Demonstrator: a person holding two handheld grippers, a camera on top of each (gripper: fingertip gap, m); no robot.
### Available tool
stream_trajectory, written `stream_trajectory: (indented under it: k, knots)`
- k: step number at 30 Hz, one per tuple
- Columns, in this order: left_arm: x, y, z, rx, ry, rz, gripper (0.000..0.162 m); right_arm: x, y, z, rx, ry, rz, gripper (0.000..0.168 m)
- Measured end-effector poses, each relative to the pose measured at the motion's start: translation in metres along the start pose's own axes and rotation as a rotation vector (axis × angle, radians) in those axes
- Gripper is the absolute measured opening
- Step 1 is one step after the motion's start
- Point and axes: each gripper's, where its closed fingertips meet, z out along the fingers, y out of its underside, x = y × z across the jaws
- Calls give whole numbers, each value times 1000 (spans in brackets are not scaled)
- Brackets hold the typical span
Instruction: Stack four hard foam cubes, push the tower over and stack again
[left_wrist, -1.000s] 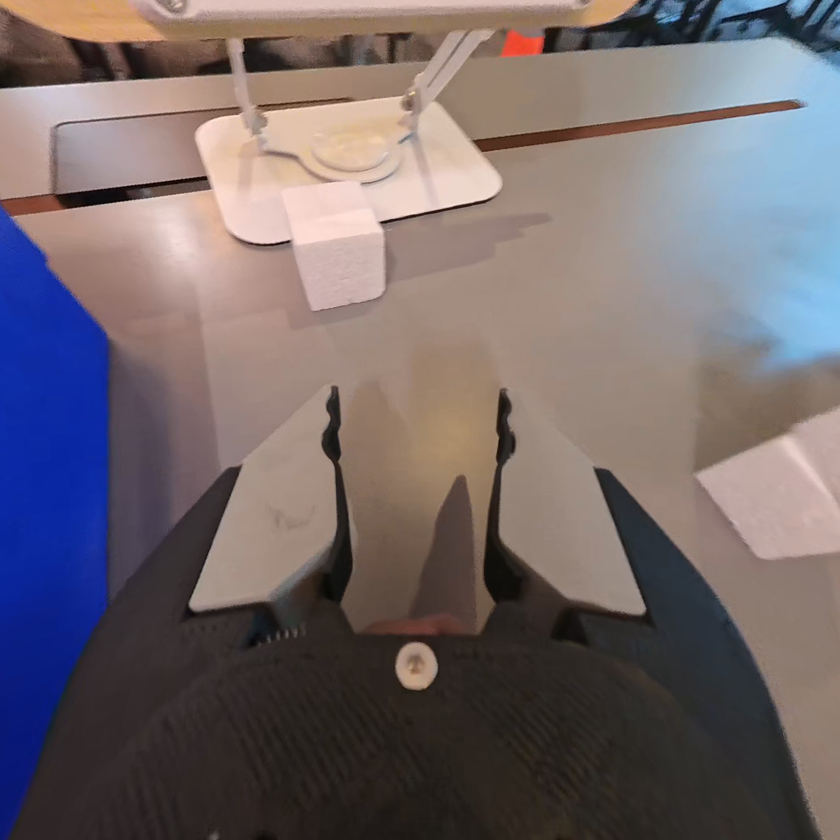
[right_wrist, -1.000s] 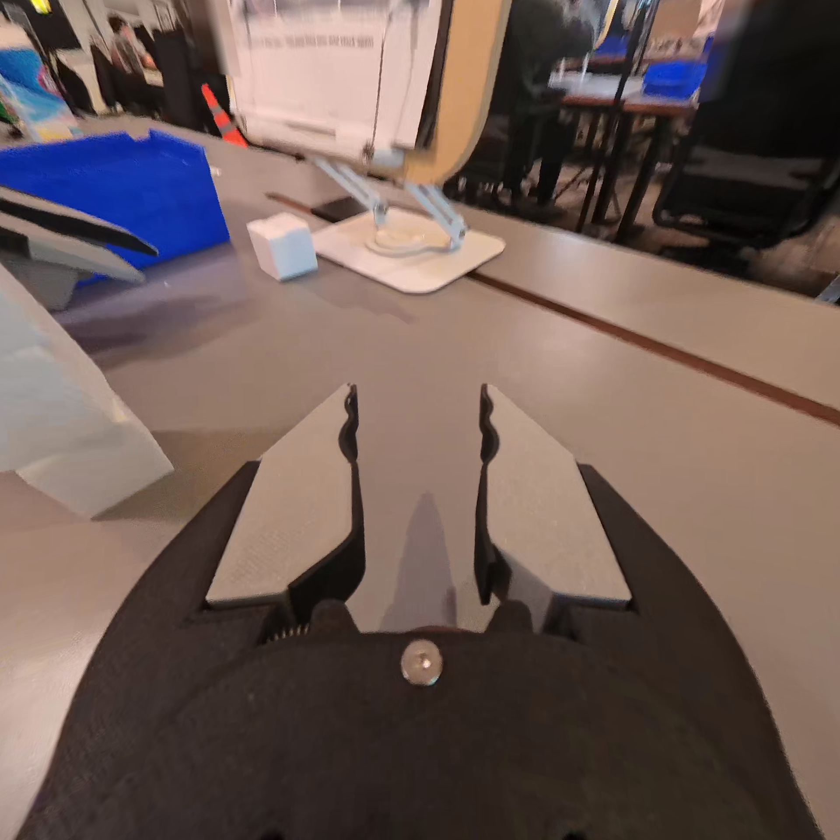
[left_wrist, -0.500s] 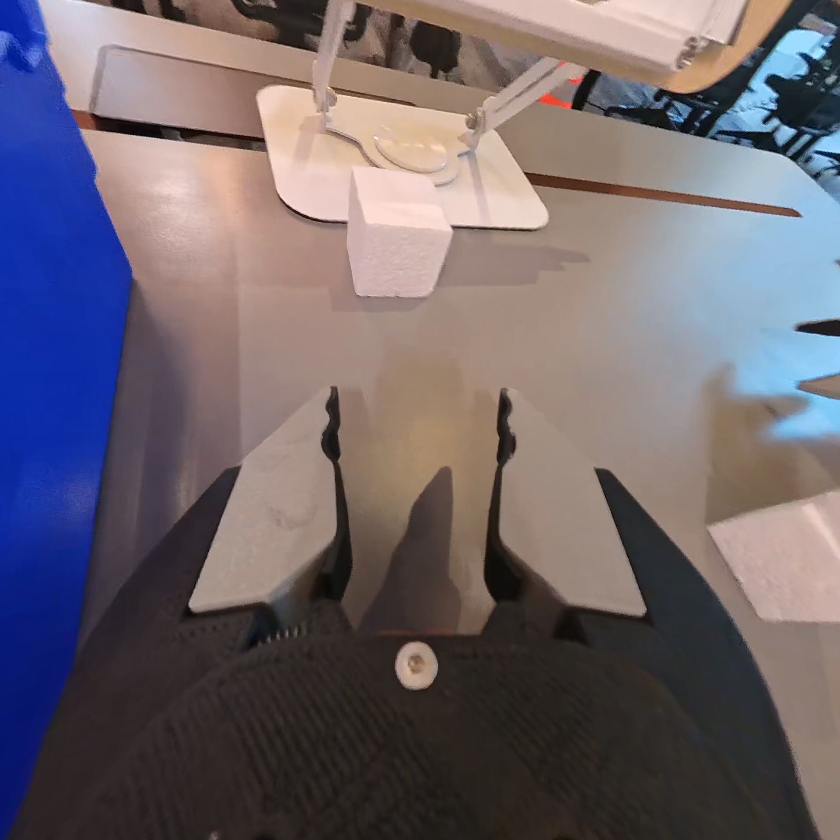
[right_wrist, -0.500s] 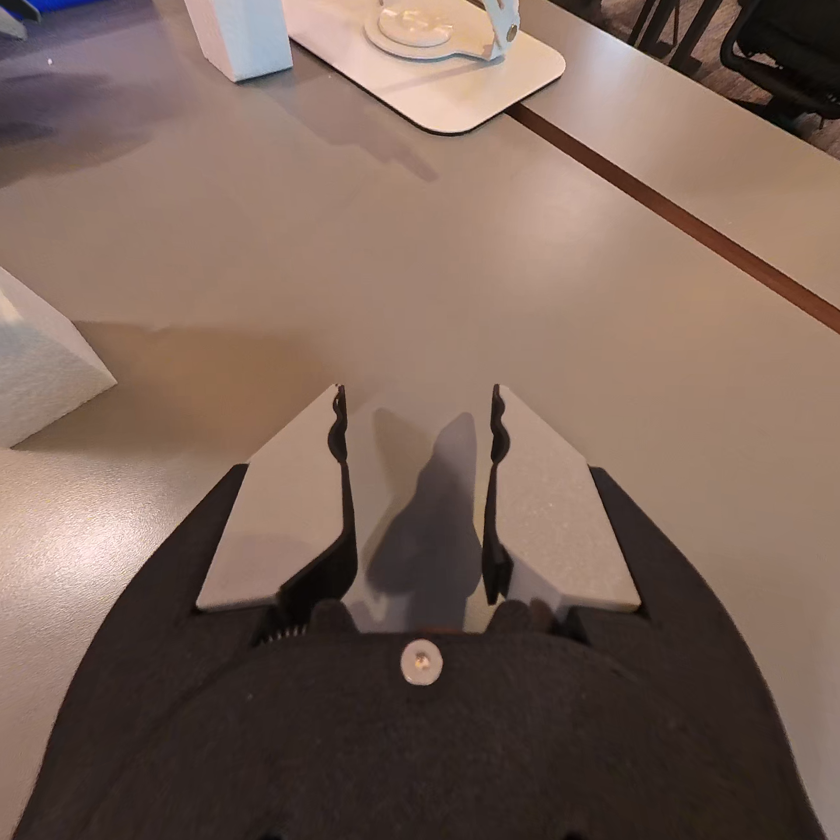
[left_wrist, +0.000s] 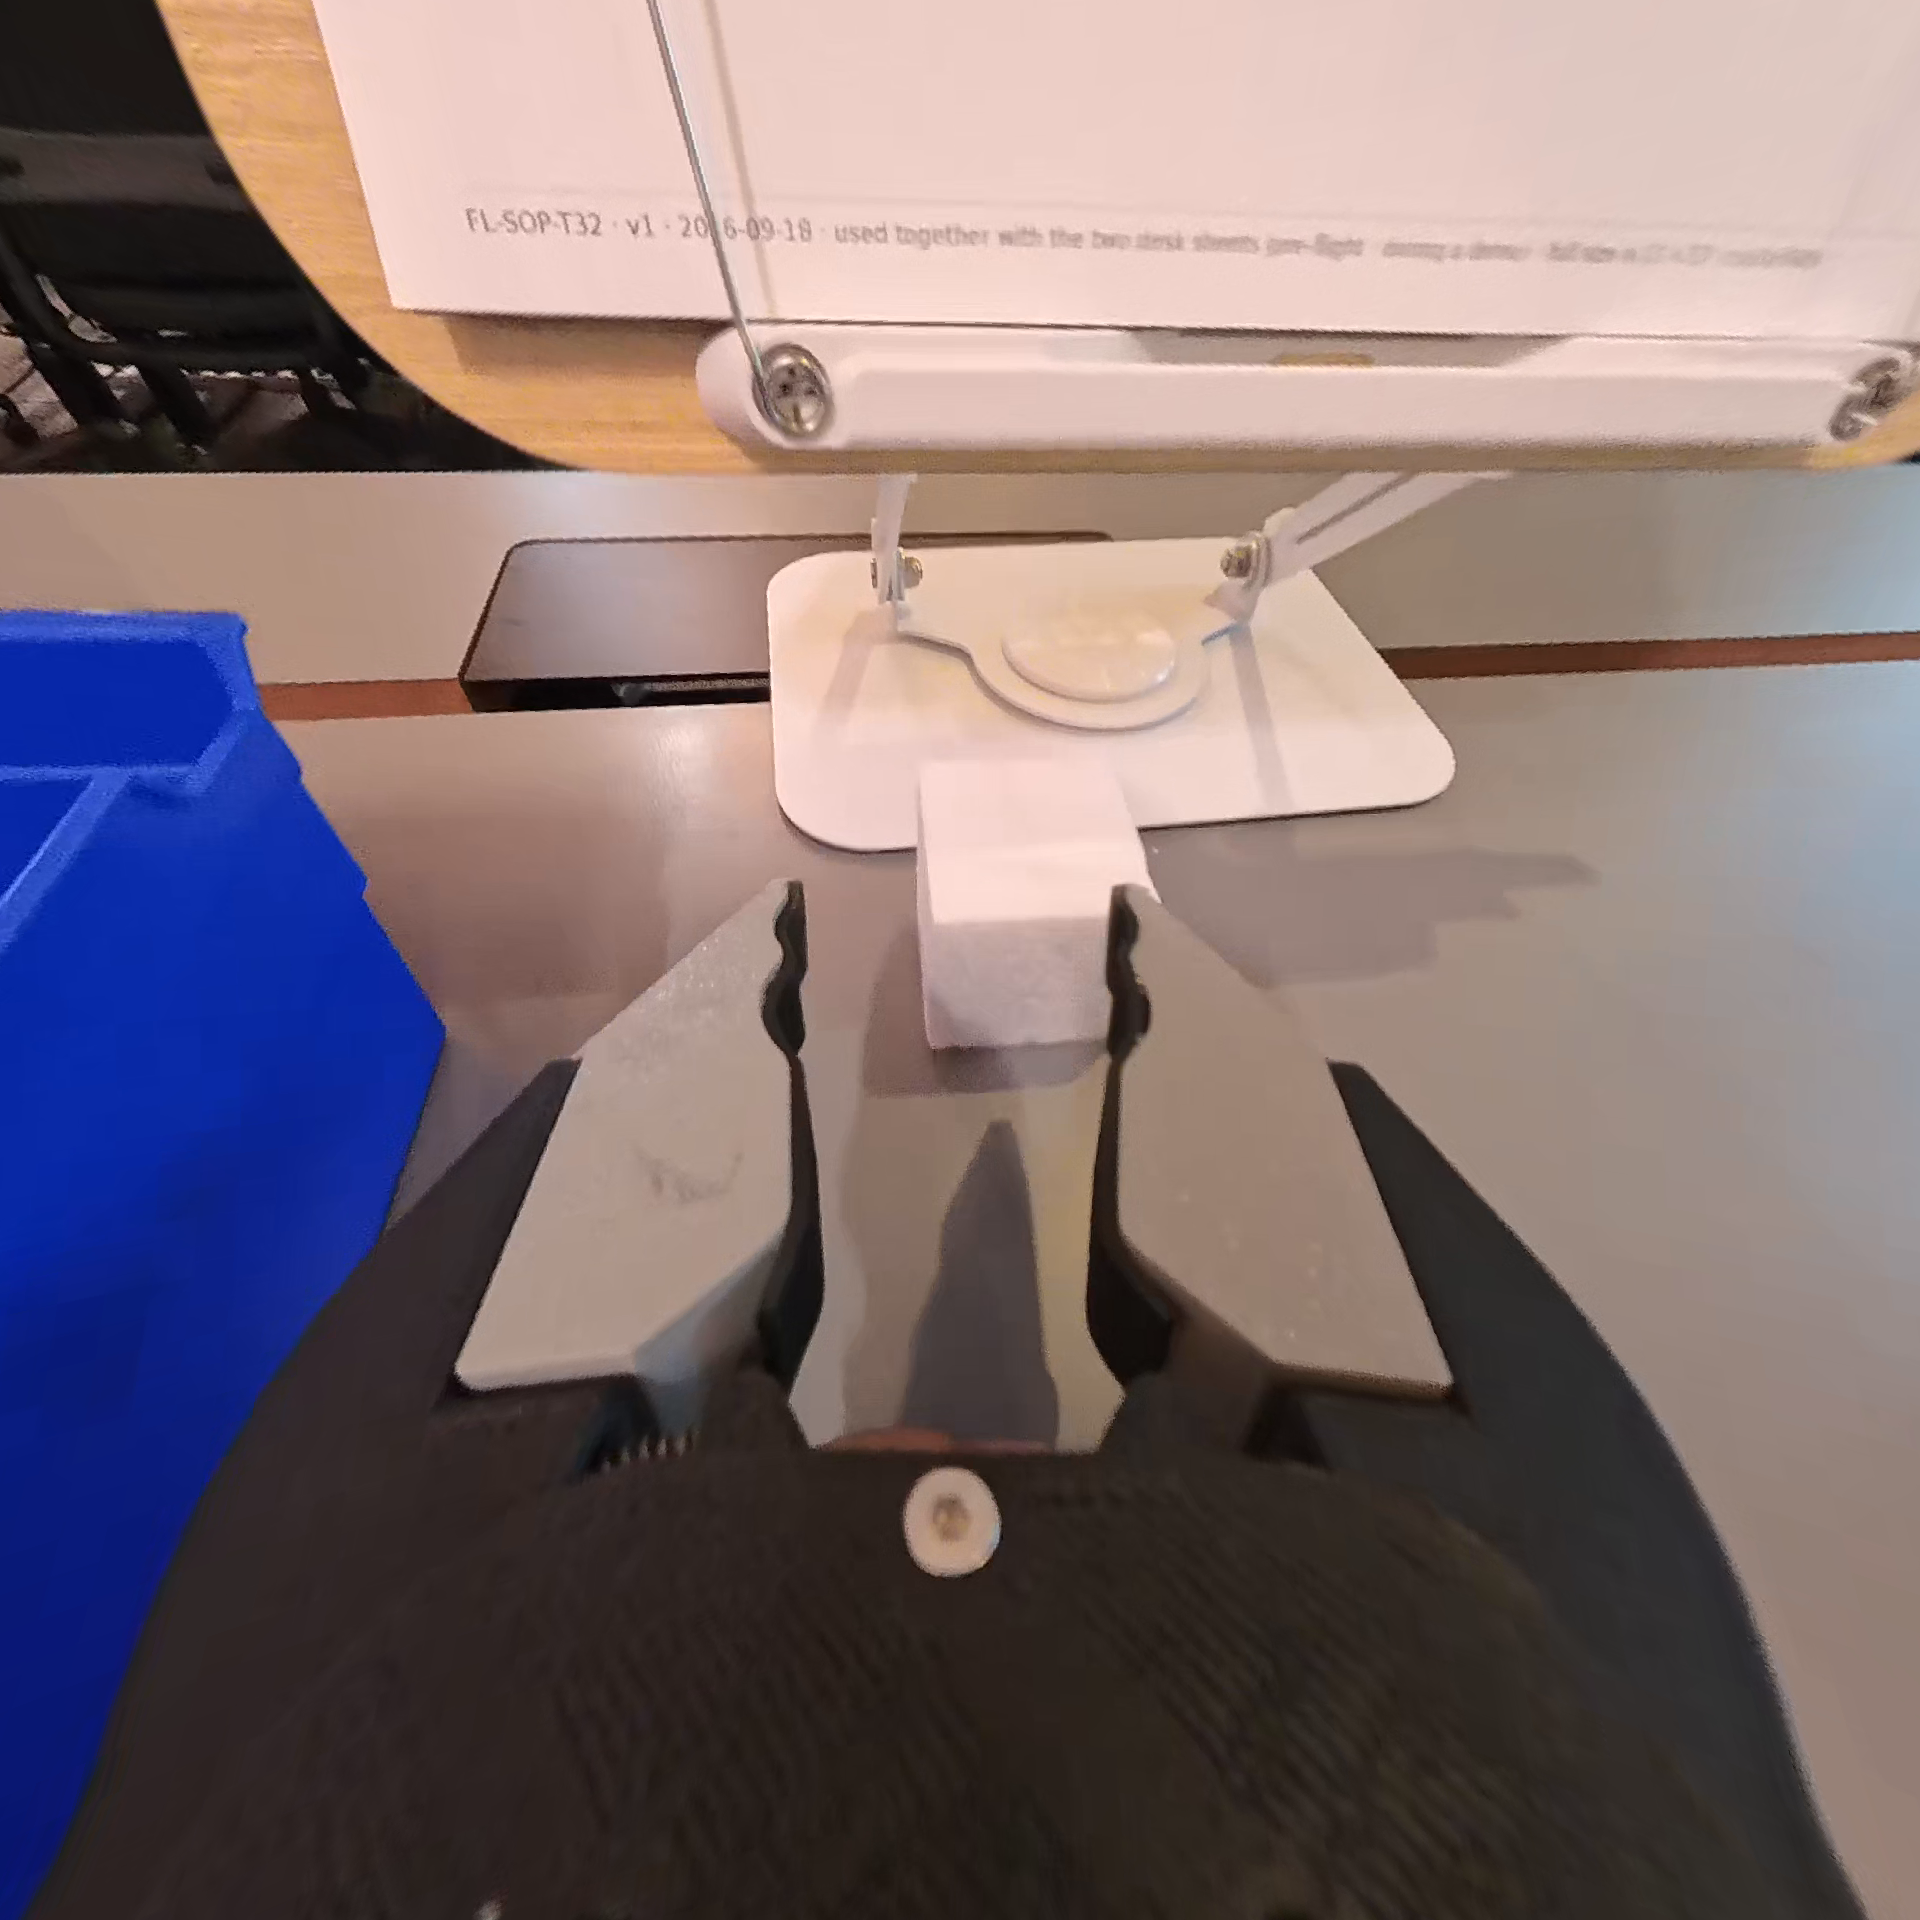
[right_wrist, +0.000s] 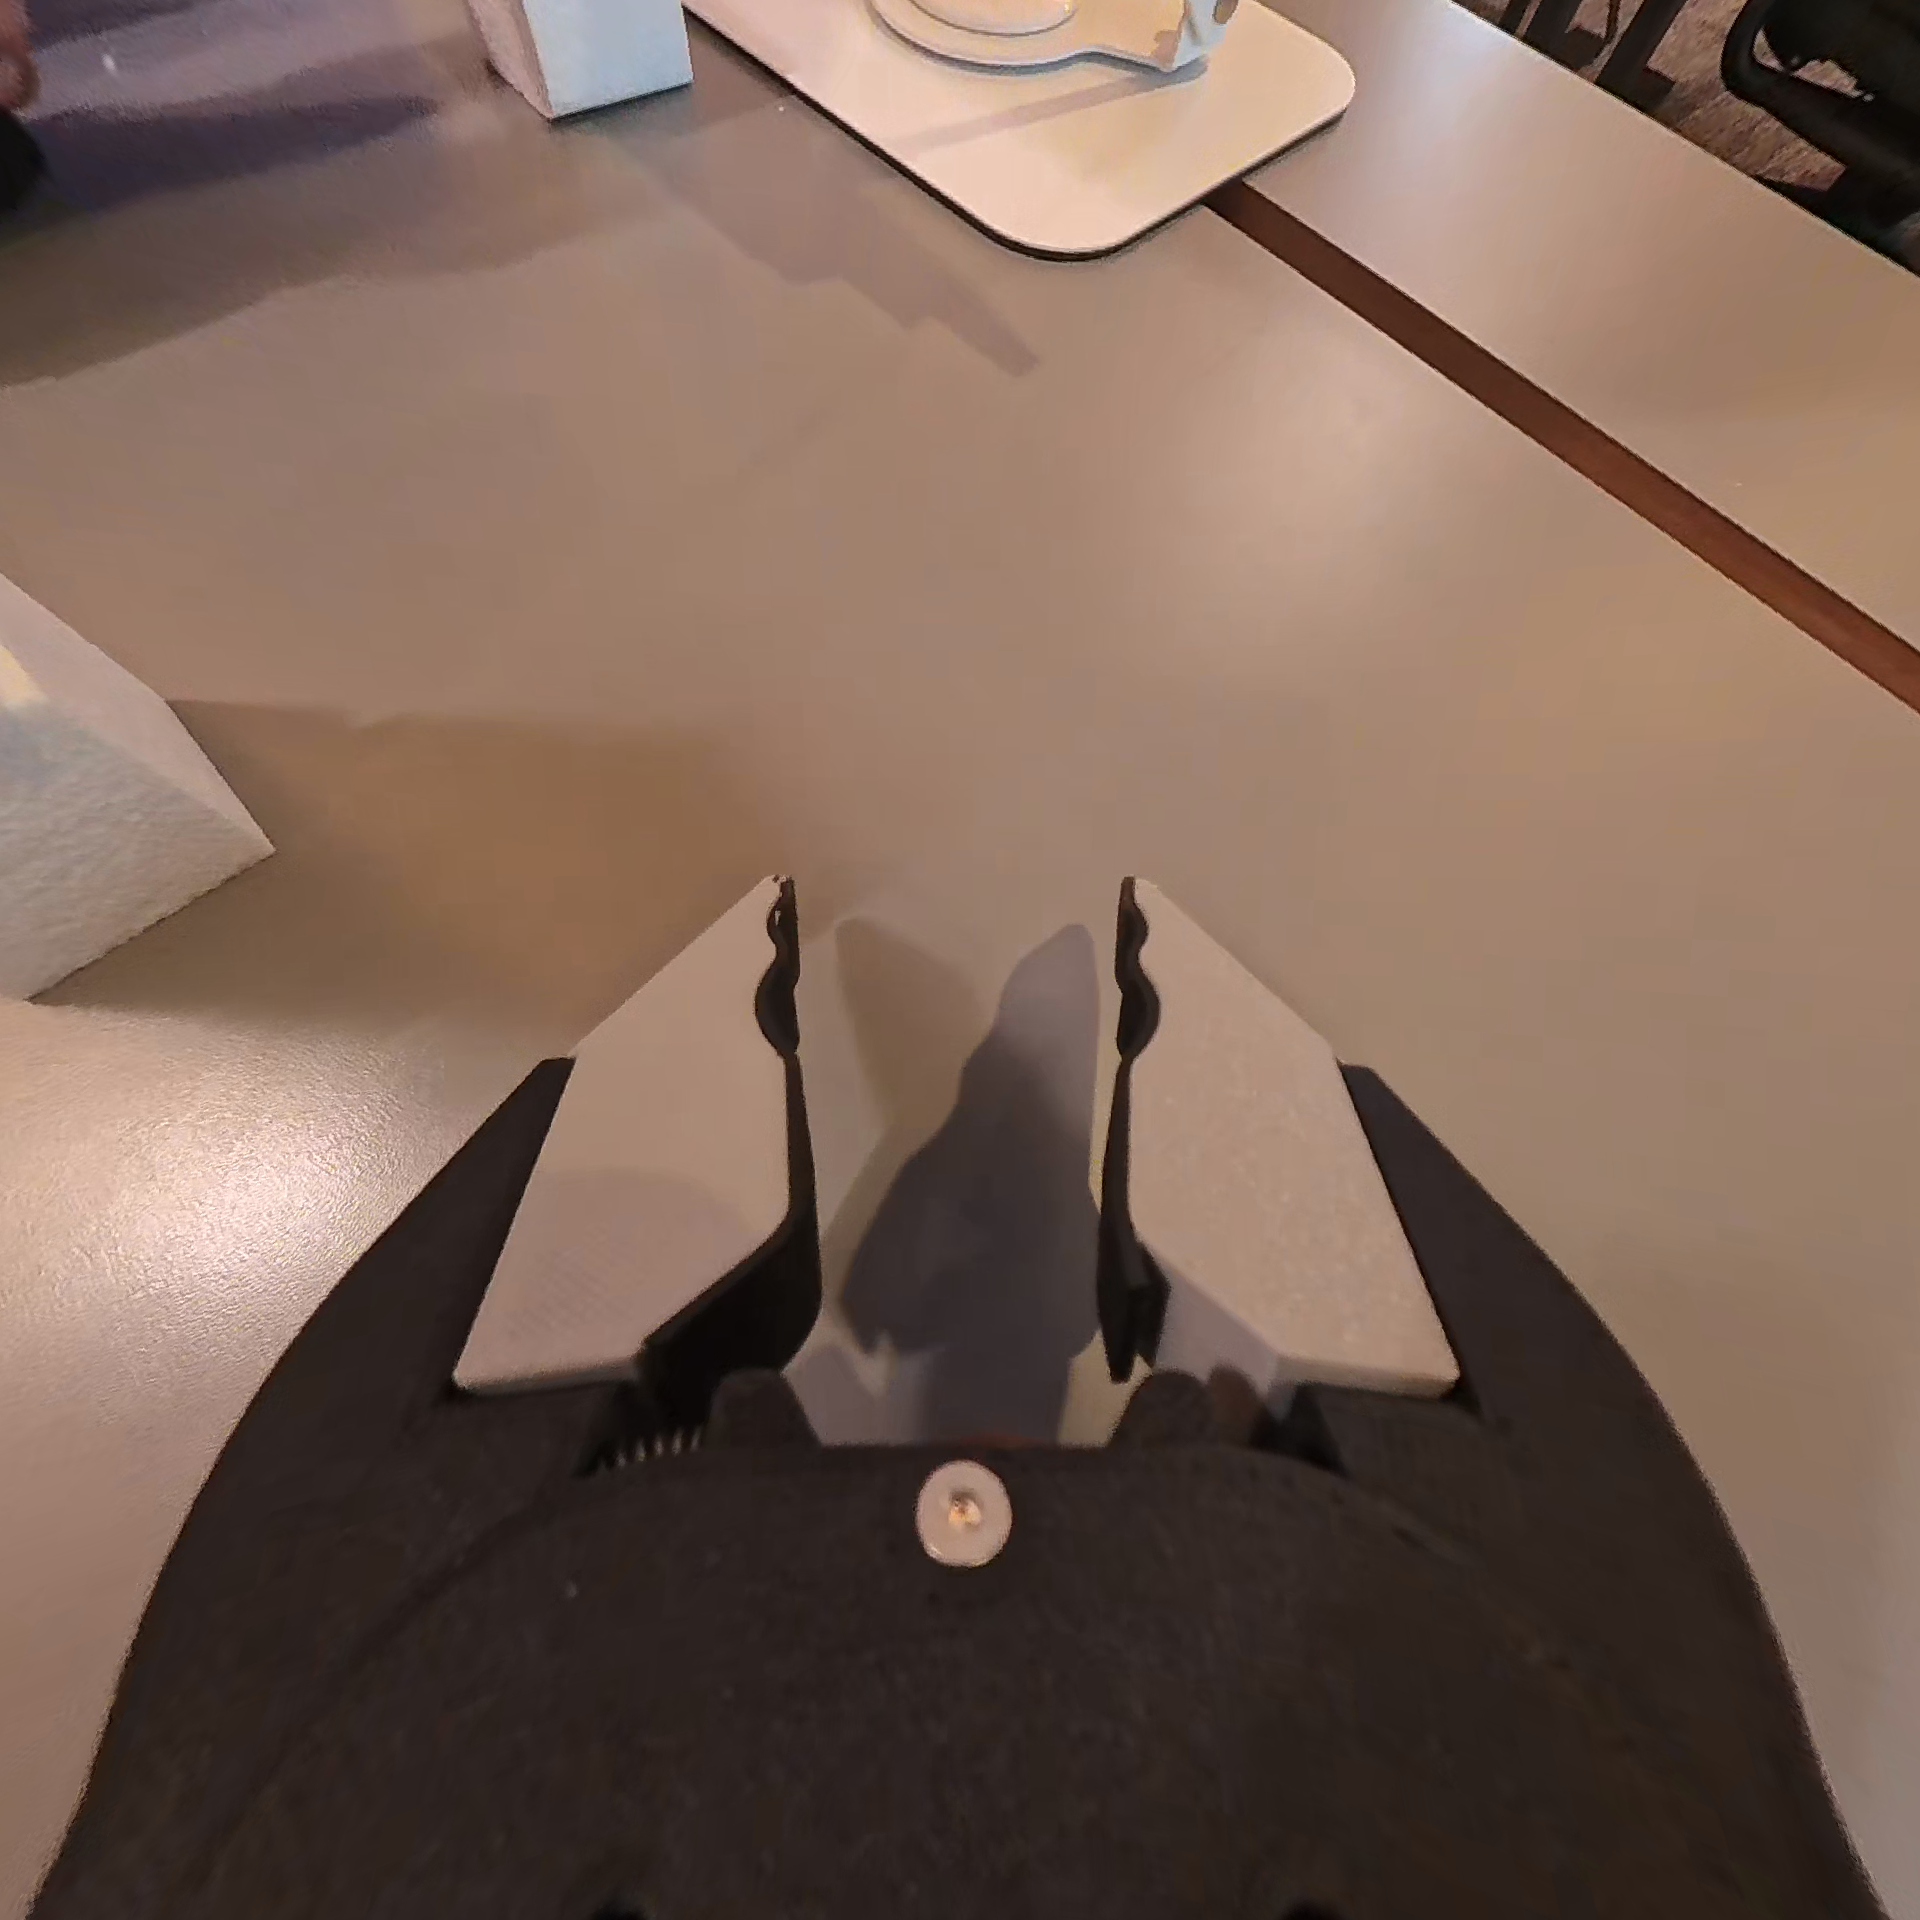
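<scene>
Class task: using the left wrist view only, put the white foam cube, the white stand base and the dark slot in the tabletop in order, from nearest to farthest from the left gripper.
1. White foam cube: just beyond the open left gripper, toward its right finger.
2. White stand base: directly behind the cube, slightly right.
3. Dark slot: farthest, back left, beside the base.
</scene>
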Motion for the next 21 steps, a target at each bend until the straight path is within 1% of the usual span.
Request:
stream_trajectory:
  k: [4,7,8,12,15,17,19,21]
  knots:
    - [-3,-5,17,-7,12,-16,56,-3,0,3,-11,-6,-5,58]
    - [-3,3,23,-73,8,8,57,-4,0,5,-19,-12,-6,58]
    - [-3,4,23,-77,4,20,54,-4,0,5,-19,-9,-8,58]
    - [0,9,6,-103,25,22,48,-2,-4,2,12,4,-1,58]
    - [2,25,-15,-226,50,19,48,0,-6,-1,33,1,19,58]
    - [4,41,-28,-308,61,48,55,0,-6,-3,44,-4,33,58]
    - [13,43,-40,-299,114,44,59,-1,-7,-5,55,-7,43,59]
    - [20,33,-52,-233,151,28,60,-2,-7,-6,60,-13,47,58]
